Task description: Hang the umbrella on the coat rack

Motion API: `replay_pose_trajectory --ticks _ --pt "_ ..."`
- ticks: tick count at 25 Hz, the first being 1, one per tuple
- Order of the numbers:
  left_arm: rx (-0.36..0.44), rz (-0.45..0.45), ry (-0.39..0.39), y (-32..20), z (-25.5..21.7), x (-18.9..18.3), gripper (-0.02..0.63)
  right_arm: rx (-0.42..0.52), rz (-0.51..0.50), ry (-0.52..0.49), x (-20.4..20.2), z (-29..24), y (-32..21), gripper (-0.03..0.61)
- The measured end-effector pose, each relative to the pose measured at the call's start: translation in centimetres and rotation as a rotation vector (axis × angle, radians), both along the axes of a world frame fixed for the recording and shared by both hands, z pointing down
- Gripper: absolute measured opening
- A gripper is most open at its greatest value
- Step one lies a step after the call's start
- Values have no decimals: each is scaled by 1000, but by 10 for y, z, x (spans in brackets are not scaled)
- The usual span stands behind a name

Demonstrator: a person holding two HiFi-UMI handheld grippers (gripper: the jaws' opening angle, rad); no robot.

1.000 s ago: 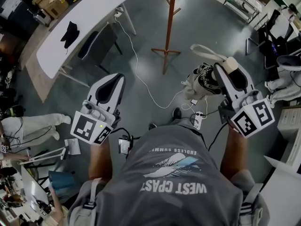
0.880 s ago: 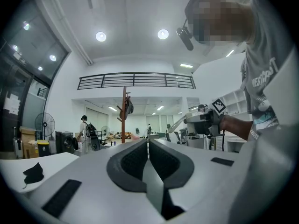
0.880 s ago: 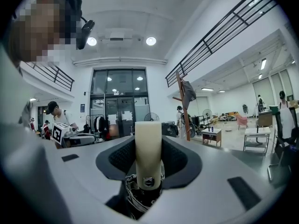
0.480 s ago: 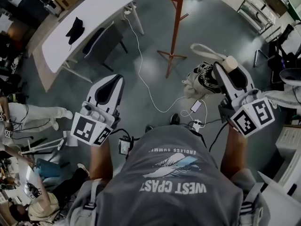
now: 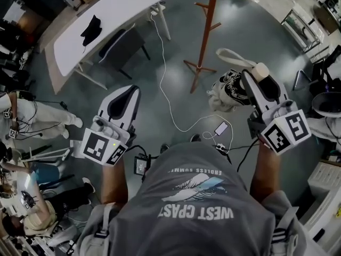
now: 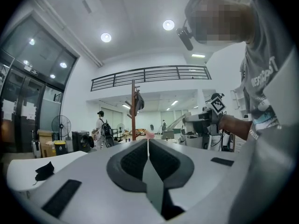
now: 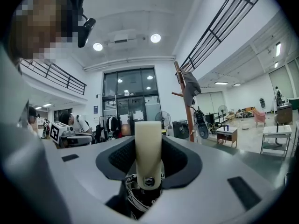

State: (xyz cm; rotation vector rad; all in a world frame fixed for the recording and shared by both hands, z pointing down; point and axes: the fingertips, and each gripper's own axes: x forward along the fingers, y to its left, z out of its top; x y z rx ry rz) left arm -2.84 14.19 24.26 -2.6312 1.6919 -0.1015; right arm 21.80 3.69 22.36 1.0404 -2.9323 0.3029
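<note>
The folded umbrella, black-and-white patterned with a cream handle, hangs from my right gripper, which is shut on the handle. In the right gripper view the handle stands upright between the jaws of the right gripper, the fabric bunched below. The brown wooden coat rack stands on the floor ahead, apart from the umbrella. A dark garment hangs on the coat rack. My left gripper is shut with nothing in it, and the rack shows beyond the left gripper.
A white table with a black item and a dark chair stand at the far left. A white cable and a phone lie on the floor. People are at the left, a metal shelf at the right.
In the head view the coat rack, table and floor cable have slid right and down. Both grippers keep their places in the view, the right still shut on the umbrella handle.
</note>
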Motion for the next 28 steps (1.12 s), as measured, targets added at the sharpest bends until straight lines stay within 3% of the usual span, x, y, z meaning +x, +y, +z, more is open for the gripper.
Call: replay_pose_trajectory --ticks 10,18,28 --pt "-12 -49 -22 -23 -2 16 23 -10 -67 -14 8 0 -34 172" --pt "-31 -39 -16 -40 3 20 23 -23 -52 -1 11 8 -55 172" --pt "-42 77 14 -89 14 -7 23 -56 50 11 -9 14 -75 172"
